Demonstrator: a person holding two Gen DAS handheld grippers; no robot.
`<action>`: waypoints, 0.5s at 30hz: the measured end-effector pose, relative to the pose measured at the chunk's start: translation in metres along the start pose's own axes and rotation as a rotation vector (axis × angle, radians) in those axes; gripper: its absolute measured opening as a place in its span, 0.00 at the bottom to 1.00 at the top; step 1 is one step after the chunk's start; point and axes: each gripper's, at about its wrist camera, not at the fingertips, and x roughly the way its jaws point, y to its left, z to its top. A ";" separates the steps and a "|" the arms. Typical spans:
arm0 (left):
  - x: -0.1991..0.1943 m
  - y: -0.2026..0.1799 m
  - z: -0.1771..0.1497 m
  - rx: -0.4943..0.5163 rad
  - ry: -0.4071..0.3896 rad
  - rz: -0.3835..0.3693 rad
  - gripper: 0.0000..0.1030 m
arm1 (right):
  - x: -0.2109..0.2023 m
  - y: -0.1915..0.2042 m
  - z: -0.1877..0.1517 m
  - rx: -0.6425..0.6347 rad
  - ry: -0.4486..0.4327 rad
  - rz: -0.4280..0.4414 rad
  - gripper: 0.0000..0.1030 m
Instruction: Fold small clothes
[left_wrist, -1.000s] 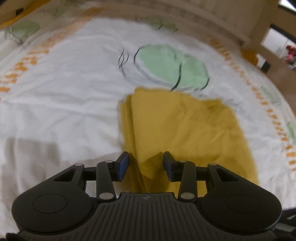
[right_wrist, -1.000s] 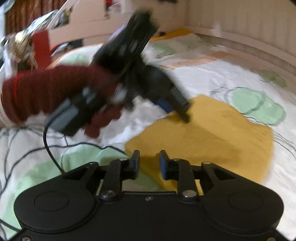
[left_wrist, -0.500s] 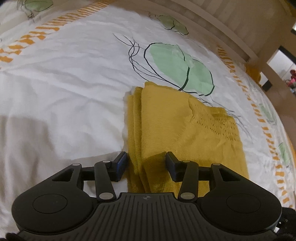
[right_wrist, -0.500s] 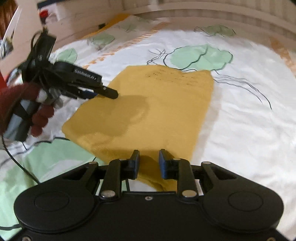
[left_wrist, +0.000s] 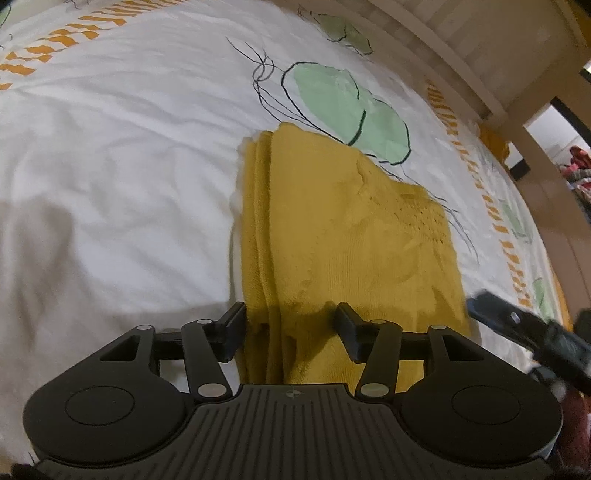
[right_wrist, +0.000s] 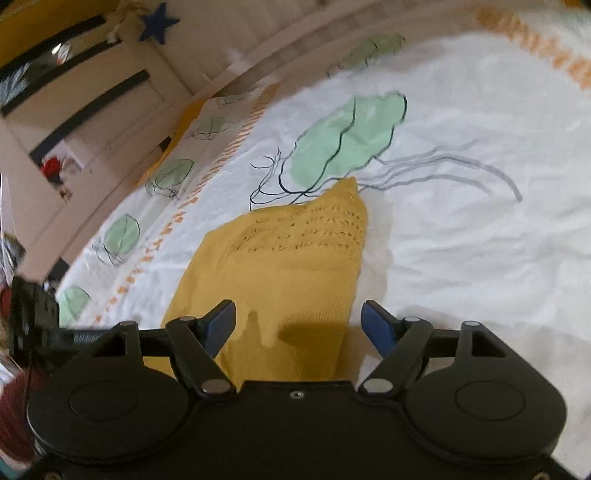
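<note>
I find the yellow knit garment (left_wrist: 332, 236) lying flat on the bed sheet (left_wrist: 110, 155), already folded into stacked layers. My left claw (left_wrist: 290, 325) and right claw (right_wrist: 299, 325) both stand apart over its near edge, gripping nothing. Perhaps one fold remains. No containers are visible.

We see the left gripper (left_wrist: 289, 334) held low with its jaws spread wide, both fingers level and pointing forward. The right gripper (right_wrist: 298, 326) is likewise parted wide (its blue pads (right_wrist: 375, 328) plainly showing), and its tip enters the left wrist view from the right edge.
</note>
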 end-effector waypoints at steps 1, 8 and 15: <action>0.001 -0.001 -0.001 0.001 0.005 -0.009 0.52 | 0.007 -0.004 0.002 0.015 0.008 0.009 0.76; 0.017 -0.005 -0.003 0.016 0.019 -0.074 0.78 | 0.036 -0.018 0.003 0.075 0.034 0.094 0.76; 0.029 -0.008 -0.003 0.042 -0.014 -0.138 0.83 | 0.052 -0.017 0.007 0.075 0.036 0.136 0.76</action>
